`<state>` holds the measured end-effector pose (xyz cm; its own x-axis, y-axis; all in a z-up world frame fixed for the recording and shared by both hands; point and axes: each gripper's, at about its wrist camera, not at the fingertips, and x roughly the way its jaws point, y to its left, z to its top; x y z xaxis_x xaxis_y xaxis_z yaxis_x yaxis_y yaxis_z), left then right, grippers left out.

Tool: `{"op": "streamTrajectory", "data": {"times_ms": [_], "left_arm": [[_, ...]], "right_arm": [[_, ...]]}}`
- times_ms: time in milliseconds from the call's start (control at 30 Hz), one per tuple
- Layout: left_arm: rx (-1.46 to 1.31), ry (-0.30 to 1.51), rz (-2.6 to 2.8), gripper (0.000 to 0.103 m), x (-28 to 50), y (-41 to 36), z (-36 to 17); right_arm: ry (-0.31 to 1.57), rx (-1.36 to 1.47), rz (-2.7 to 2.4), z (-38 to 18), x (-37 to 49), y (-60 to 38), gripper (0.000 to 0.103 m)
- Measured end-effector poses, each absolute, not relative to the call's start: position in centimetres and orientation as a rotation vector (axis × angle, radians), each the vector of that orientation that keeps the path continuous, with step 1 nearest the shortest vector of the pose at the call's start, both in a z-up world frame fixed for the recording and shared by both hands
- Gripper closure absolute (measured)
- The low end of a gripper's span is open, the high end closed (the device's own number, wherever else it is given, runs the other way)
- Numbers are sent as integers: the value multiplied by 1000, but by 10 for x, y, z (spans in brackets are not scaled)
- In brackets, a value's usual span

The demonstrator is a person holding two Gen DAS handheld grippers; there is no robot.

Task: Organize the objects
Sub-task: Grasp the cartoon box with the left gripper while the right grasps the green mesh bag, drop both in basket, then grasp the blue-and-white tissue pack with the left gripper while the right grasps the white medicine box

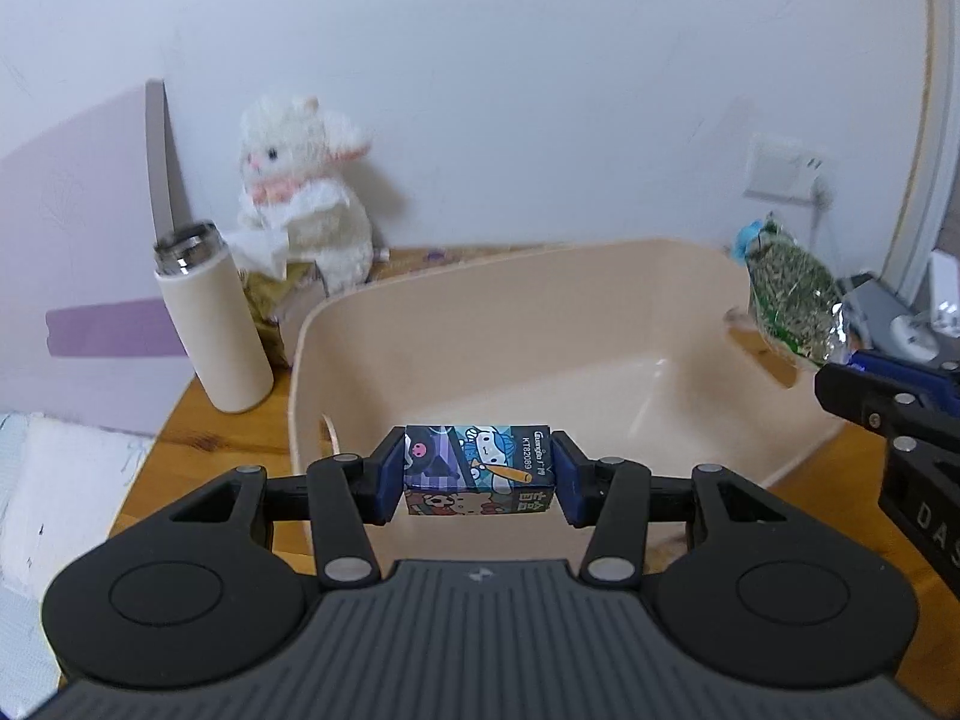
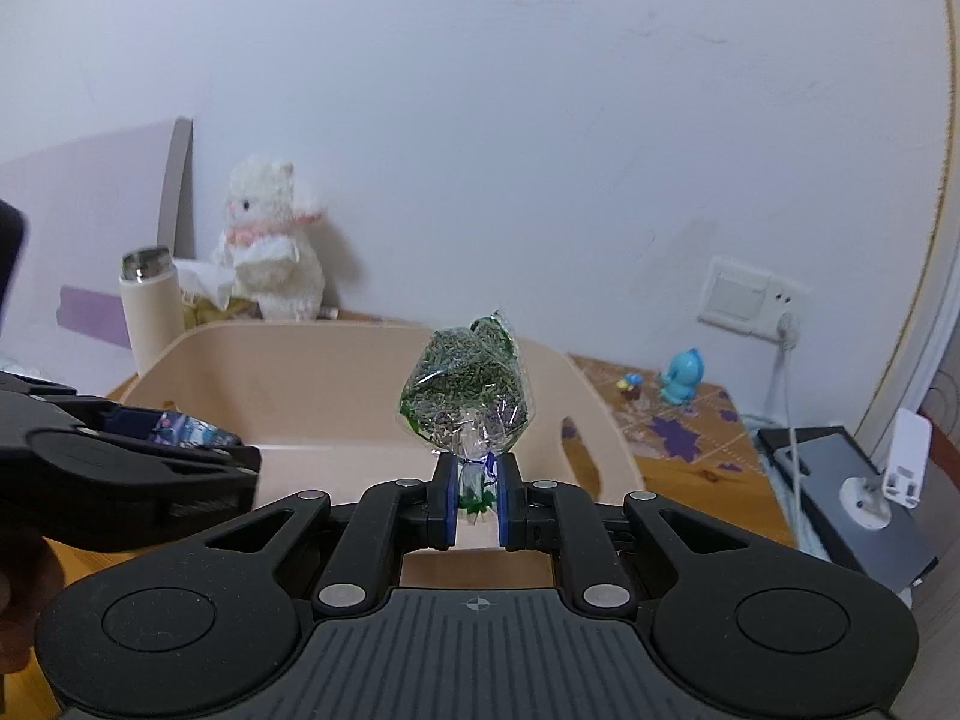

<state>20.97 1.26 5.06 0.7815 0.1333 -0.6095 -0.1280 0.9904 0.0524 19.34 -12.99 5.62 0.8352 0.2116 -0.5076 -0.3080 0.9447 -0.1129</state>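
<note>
My left gripper [image 1: 477, 471] is shut on a small cartoon-printed box [image 1: 477, 468] and holds it above the near rim of a beige plastic bin [image 1: 420, 324]. My right gripper [image 2: 474, 489] is shut on the twisted end of a clear bag of green dried leaves [image 2: 465, 387], held upright over the bin's near rim [image 2: 384, 468]. In the left wrist view the bag [image 1: 792, 294] hangs at the bin's right side. In the right wrist view the left gripper with the box [image 2: 189, 432] is at the left. The bin's inside looks bare.
The bin stands on a wooden table [image 1: 198, 426]. A cream thermos [image 1: 213, 324], a tissue box [image 1: 270, 300] and a white plush rabbit [image 1: 306, 192] stand behind it at the left. A blue toy figure [image 2: 681, 375], a wall socket [image 2: 750, 297] and a grey device [image 2: 852, 492] are at the right.
</note>
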Motion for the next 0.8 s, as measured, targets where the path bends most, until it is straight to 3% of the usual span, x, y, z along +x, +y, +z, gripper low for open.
{"op": "streamTrajectory", "data": {"times_ms": [300, 433, 467, 500, 567, 800], "left_arm": [[53, 750, 126, 51, 237, 15, 26], [25, 749, 100, 46, 233, 19, 31], [24, 739, 103, 36, 231, 19, 35], [23, 723, 109, 27, 227, 19, 38], [26, 698, 115, 23, 220, 17, 46], [33, 665, 104, 18, 189, 15, 64]], "right_arm": [[616, -193, 292, 27, 221, -119, 89], [598, -174, 298, 36, 213, -125, 61], [588, -178, 297, 39, 209, -127, 54], [574, -186, 294, 42, 204, -128, 52], [555, -198, 287, 49, 195, -131, 45], [513, -186, 274, 69, 161, -149, 27]]}}
